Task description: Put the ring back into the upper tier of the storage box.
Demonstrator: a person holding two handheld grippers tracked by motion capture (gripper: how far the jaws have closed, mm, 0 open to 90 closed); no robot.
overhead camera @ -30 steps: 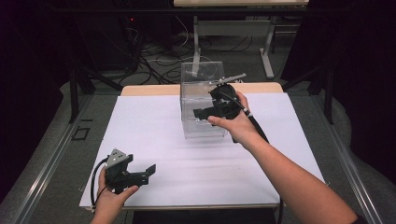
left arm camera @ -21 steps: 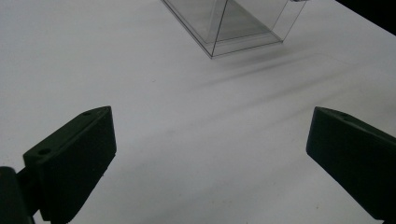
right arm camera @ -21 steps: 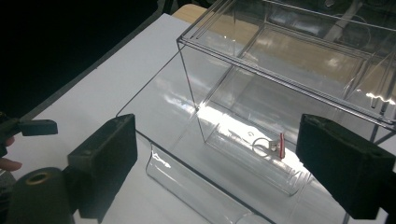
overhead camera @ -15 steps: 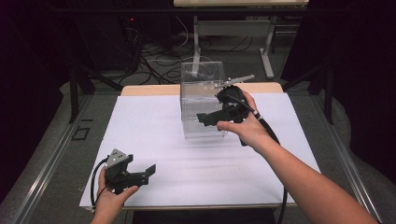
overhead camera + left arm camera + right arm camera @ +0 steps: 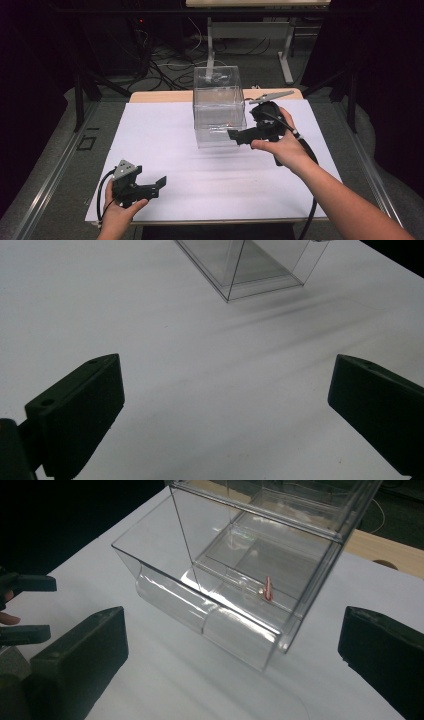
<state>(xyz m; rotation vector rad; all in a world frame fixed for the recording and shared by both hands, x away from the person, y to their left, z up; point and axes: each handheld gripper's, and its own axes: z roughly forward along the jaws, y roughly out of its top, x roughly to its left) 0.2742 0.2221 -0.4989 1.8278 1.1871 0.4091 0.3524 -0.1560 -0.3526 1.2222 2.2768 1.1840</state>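
— Where is the box now?

— I see the clear plastic box in the upper middle of the high view, standing on the white sheet that covers the table. In the right gripper view its drawer is pulled out toward the camera, in the middle of the frame, and a small red thing lies inside, near the drawer's front wall.

— And your right gripper?

— The right gripper is in the middle right of the high view, just beside the lower right corner of the box. Its jaws have just been opening and now stand wide apart, with nothing between them. Whether a tip touches the box, I cannot tell.

— The left one?

— The left gripper is in the lower left of the high view, low over the sheet, well apart from the box. In the left gripper view its jaws are spread wide with only white sheet between them, and the box corner is at the top of the frame.
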